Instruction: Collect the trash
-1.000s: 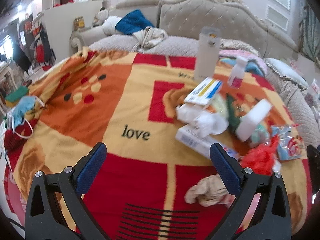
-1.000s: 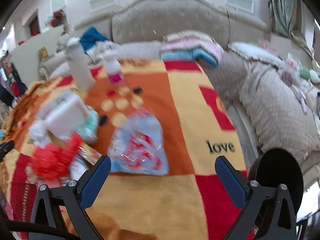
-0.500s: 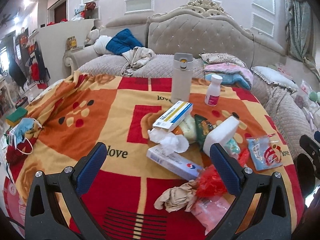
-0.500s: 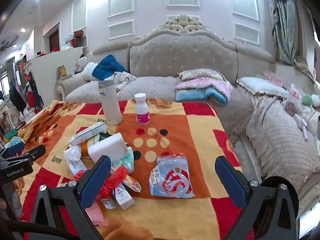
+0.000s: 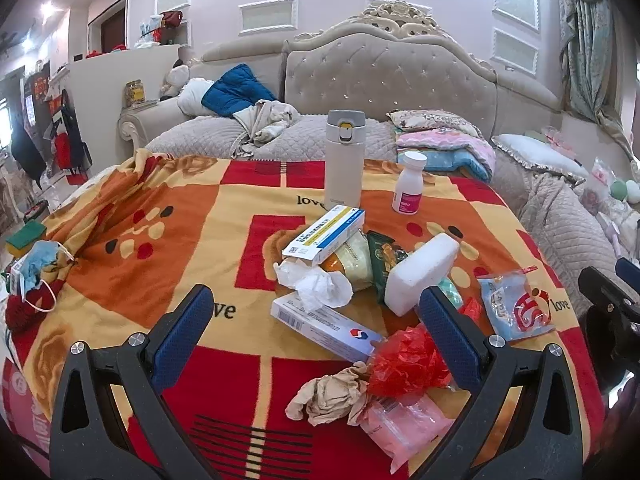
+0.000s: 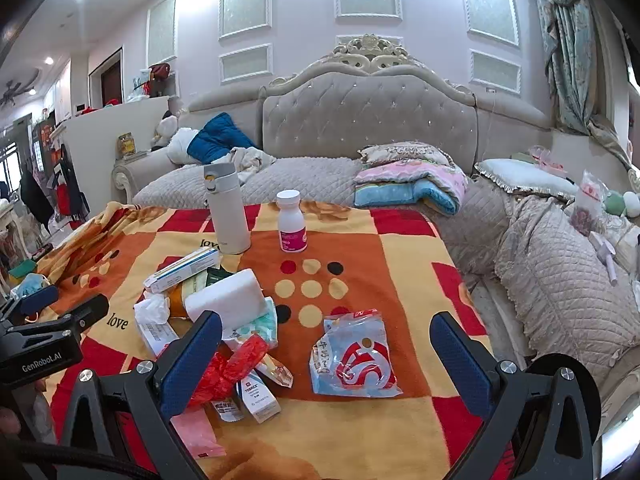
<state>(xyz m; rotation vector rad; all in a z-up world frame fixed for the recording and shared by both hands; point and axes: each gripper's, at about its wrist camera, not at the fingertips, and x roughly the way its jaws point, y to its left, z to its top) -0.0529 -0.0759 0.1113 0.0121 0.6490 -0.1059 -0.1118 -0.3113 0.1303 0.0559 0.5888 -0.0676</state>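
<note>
Trash lies heaped on a red, orange and yellow blanket (image 5: 168,248): a white crumpled tissue (image 5: 320,286), two flat cartons (image 5: 330,234) (image 5: 326,326), a white foam block (image 5: 424,266), red crumpled plastic (image 5: 406,362), a beige paper wad (image 5: 334,394), a pink packet (image 5: 404,426) and a blue-and-red snack bag (image 5: 514,302) (image 6: 354,354). My left gripper (image 5: 316,328) is open, held above the near edge of the heap. My right gripper (image 6: 326,354) is open too, its fingers either side of the snack bag but raised clear of it.
A white flask (image 5: 344,158) and a white pill bottle (image 5: 408,188) stand behind the heap. A blue face mask (image 5: 38,264) lies at the blanket's left edge. Behind is a quilted sofa (image 6: 368,120) with folded blankets (image 6: 408,184) and clothes.
Both views have risen and pulled back from the blanket, so the whole heap now shows. Both grippers stayed open. Nothing on the blanket has moved.
</note>
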